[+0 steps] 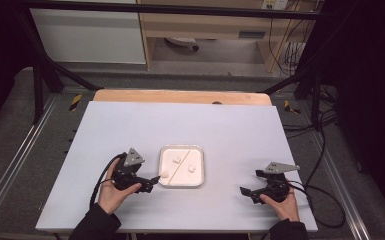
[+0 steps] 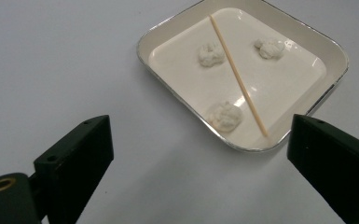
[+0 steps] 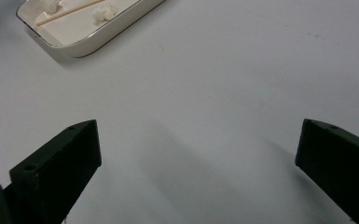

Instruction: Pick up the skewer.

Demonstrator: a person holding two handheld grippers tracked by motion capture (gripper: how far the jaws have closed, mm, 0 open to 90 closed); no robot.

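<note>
Left tool [image 2: 200,154]: jaws spread wide, empty, low over the white worktop [image 1: 130,130]. Just ahead of its tips: square white tray [image 2: 168,35] holding three pale dough lumps [image 2: 224,116] and one thin wooden stick [image 2: 238,74] laid diagonally. Right tool [image 3: 198,154]: jaws spread, empty; tray well ahead, to its left.
</note>
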